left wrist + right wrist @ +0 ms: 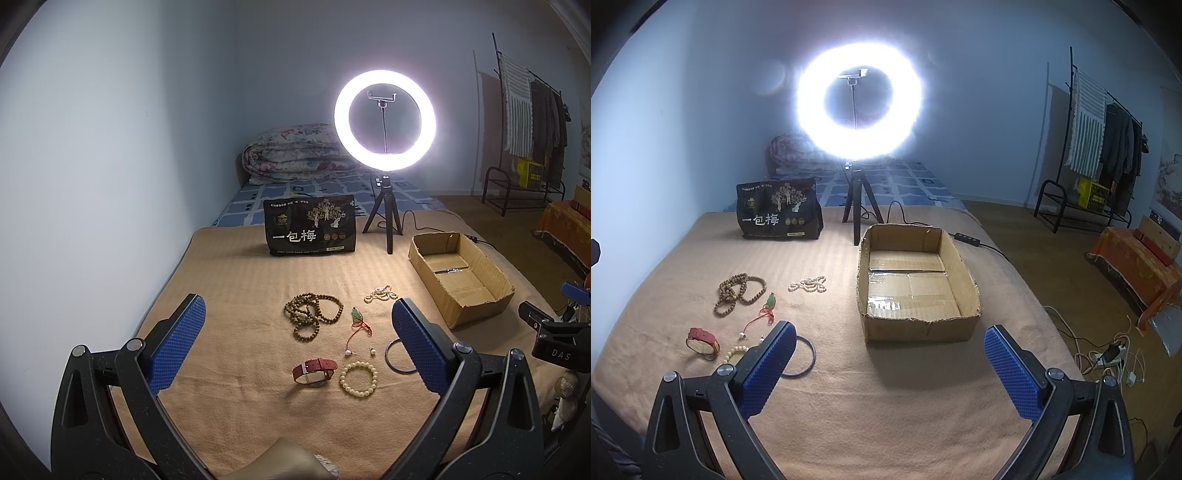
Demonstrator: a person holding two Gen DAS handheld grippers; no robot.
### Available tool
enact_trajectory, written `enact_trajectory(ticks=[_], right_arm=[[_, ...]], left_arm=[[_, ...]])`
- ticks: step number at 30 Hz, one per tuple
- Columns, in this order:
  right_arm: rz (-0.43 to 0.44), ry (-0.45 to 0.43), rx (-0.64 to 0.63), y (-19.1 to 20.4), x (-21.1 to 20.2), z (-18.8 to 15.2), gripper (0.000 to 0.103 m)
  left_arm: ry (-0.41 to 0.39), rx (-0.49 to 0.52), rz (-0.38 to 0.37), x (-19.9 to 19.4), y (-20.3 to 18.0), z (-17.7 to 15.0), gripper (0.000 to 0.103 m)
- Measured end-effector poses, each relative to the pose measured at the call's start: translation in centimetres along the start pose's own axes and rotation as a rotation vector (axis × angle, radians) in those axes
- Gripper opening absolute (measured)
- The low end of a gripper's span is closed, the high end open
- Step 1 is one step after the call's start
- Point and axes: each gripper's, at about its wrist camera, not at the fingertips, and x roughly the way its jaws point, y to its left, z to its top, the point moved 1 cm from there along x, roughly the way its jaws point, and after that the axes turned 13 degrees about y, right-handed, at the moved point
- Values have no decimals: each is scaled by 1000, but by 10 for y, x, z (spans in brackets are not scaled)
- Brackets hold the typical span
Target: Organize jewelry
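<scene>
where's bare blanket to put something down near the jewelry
Free: the strip between the black bag and the wooden beads, and the blanket in front of the cardboard box. Crowded: from the red watch to the dark bangle.

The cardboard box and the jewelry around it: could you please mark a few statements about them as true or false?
1. The cardboard box holds no jewelry. True.
2. The red watch lies inside the box. False: it lies on the blanket.
3. The left gripper is shut on the brown bead necklace. False: it is open and holds nothing.
4. The right gripper is open. True.
5. The ring light is off. False: it glows brightly.
</scene>
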Motion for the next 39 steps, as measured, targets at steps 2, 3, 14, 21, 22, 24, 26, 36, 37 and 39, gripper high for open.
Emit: enact_trajectory(ticks=[2,3,14,21,22,24,26,36,37,39], right_arm=[[0,0,0,0,0,0,103],[1,0,1,0,0,0,103],[0,3,1,0,1,-1,103],[0,4,0,0,1,-2,103],[0,4,1,0,1,-2,103],[0,4,1,0,1,-1,103],[0,4,1,0,1,-1,103],[3,7,0,1,1,-3,103],[3,7,0,1,1,-3,103],[3,8,1,1,2,-3,103]], left_arm=[[-1,1,1,1,1,-3,103],[0,1,0,1,1,-3,103],[-2,1,1,1,1,-3,103],[-2,1,1,0,1,-3,103],[-2,1,2,1,1,-3,103],[-2,1,1,1,1,-4,103],[-2,1,1,1,1,-4,103],[0,0,2,0,2,-4,103],[0,-1,2,0,2,-4,103],[6,-1,3,1,4,-3,103]])
